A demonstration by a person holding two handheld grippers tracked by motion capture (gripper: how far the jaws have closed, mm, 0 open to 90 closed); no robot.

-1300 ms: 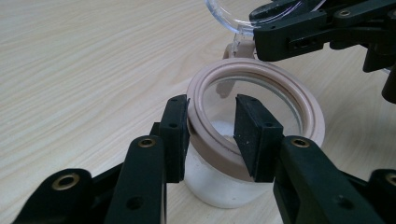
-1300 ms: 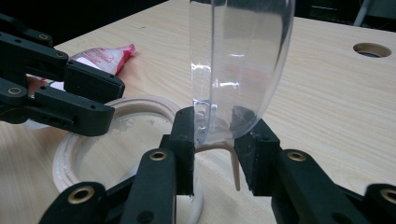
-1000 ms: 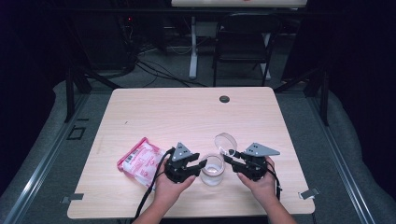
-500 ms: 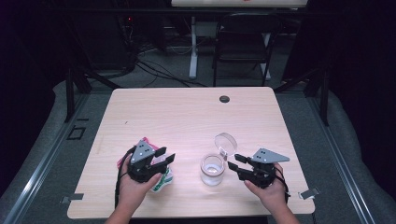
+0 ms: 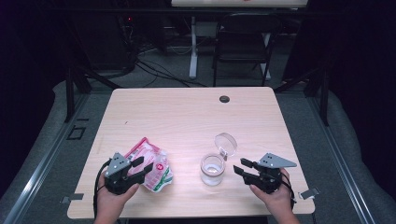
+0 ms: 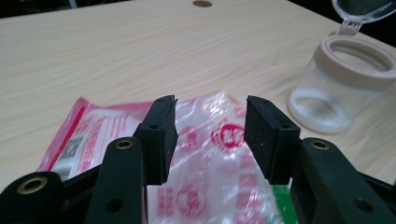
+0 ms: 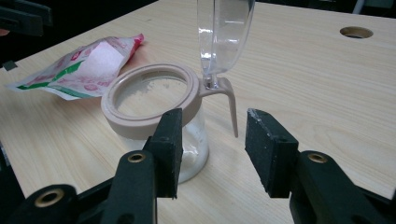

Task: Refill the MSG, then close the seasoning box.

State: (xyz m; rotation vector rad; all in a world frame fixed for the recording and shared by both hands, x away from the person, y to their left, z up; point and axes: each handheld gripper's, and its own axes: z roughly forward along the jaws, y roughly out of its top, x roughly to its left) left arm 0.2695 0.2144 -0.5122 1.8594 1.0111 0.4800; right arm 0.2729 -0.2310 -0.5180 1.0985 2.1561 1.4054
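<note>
High view: the left gripper (image 5: 140, 167) sits at the lower left of the frame, over the near end of a pink-and-white plastic packet (image 5: 159, 169) that lies flat on the wooden table (image 5: 187, 116). Its jaws have just been opening and stand apart; in the left gripper view the packet (image 6: 210, 140) appears between and below the two pads, and neither pad presses on it. The right gripper (image 5: 243, 169) lies at the lower right of the frame, jaws pointing left toward a clear jar (image 5: 212, 169) just beside them. Its jaws have also just been opening and stand wide with nothing between them. In the right gripper view the jar (image 7: 159, 121) stands upright at centre left, its beige rim ring uppermost and its clear hinged lid (image 7: 224, 32) raised at the upper centre. The packet (image 7: 79, 70) lies at the upper left of that frame, apart from the jar. A round grommet hole (image 5: 224, 99) marks the table's far edge.
</note>
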